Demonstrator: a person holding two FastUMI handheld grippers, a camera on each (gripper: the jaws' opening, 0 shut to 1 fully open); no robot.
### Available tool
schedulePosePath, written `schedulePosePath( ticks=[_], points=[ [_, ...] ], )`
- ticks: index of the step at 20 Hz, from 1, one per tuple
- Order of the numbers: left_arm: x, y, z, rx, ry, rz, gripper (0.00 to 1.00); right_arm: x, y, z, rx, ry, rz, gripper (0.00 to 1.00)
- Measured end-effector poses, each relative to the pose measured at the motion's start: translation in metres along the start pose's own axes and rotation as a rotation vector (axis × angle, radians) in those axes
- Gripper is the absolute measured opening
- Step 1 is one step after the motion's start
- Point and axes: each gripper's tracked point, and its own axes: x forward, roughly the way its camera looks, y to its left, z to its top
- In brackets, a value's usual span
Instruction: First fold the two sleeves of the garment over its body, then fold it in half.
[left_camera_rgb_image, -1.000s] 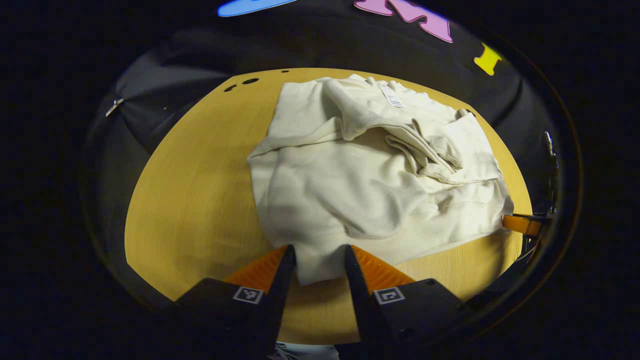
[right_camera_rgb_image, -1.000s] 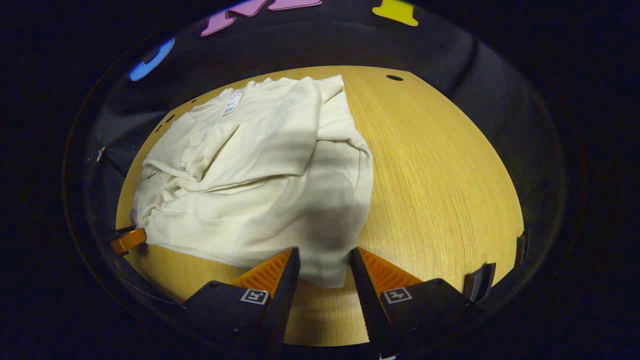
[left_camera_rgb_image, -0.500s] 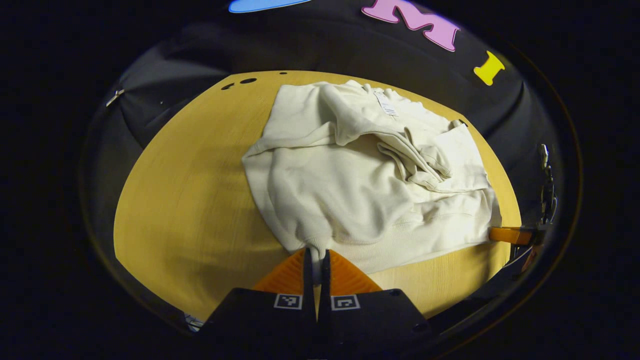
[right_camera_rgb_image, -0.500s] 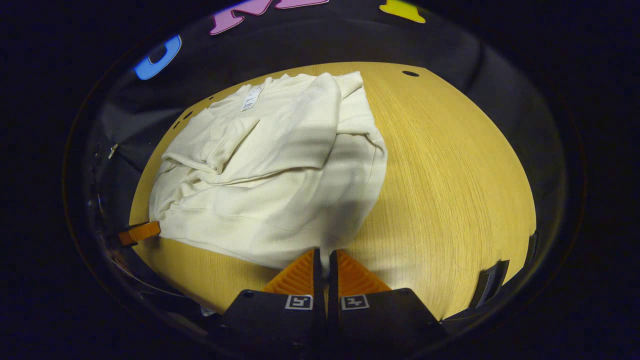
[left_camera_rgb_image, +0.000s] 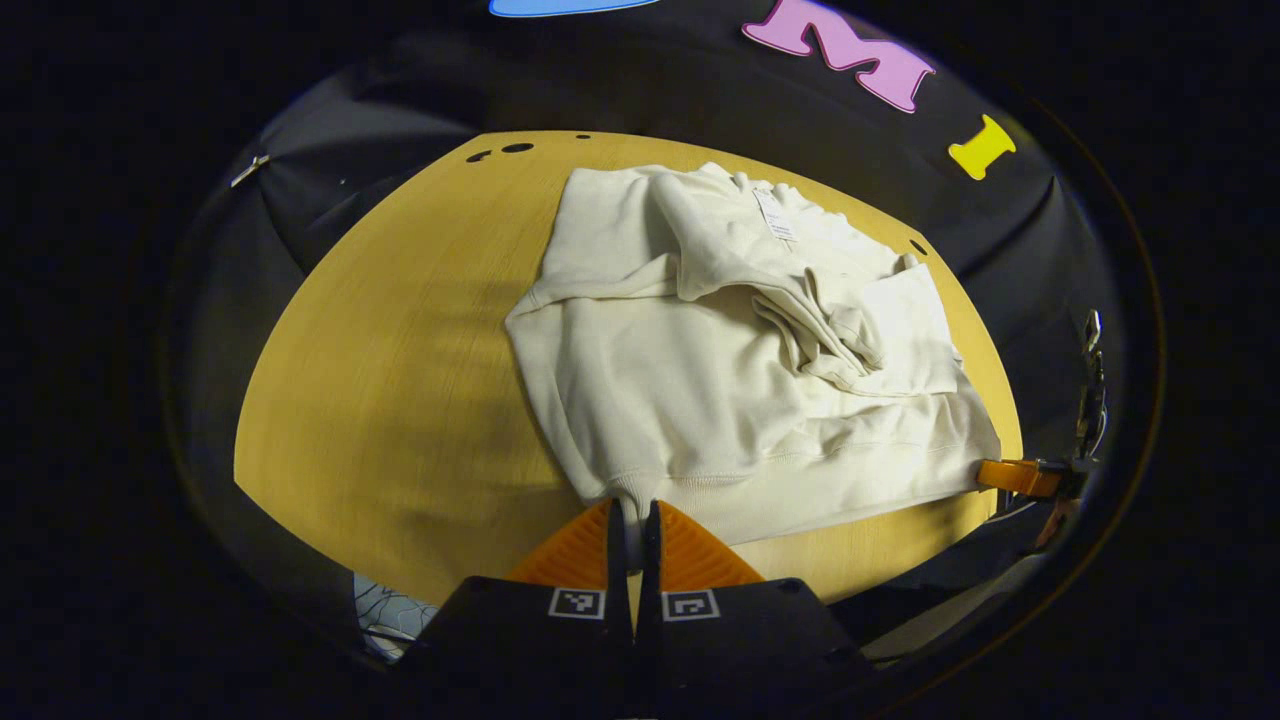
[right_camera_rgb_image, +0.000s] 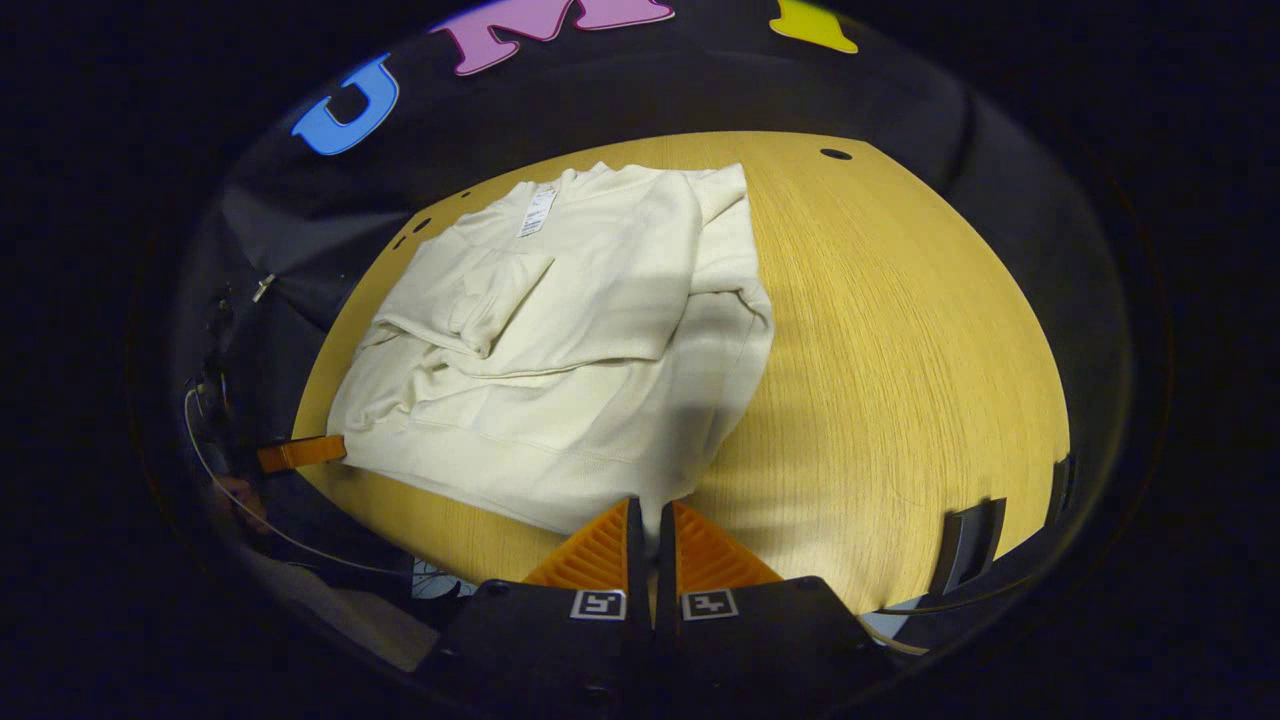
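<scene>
A second ago both tools stood spread; now the left tool (left_camera_rgb_image: 630, 520) and right tool (right_camera_rgb_image: 650, 520) each pinch the hem (sleeves already folded) of the garment (left_camera_rgb_image: 740, 360), mid-frame on the table (left_camera_rgb_image: 380, 380), ready for halving.

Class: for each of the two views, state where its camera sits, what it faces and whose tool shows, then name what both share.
Left gripper view: rides the left tool, shut on the garment hem, facing across the table.
Right gripper view: rides the right tool, shut on the hem's other corner.
Shared: garment, table; each shows the other tool's orange finger.
</scene>
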Motion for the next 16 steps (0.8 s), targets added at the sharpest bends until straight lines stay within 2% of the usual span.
schedulePosePath(
  ticks=[6,12,16],
  points=[
    [-0.031,-0.006,0.031,-0.047,-0.010,-0.027,0.06,-0.023,0.003,0.032,0.100,-0.053,0.044,0.05],
    [-0.050,-0.015,0.082,-0.039,-0.101,-0.032,0.06,-0.044,0.015,0.081,0.075,-0.159,0.068,0.05],
    [-0.047,-0.016,0.116,-0.036,-0.159,-0.026,0.06,-0.042,0.021,0.117,0.093,-0.216,0.079,0.05]
  ],
)
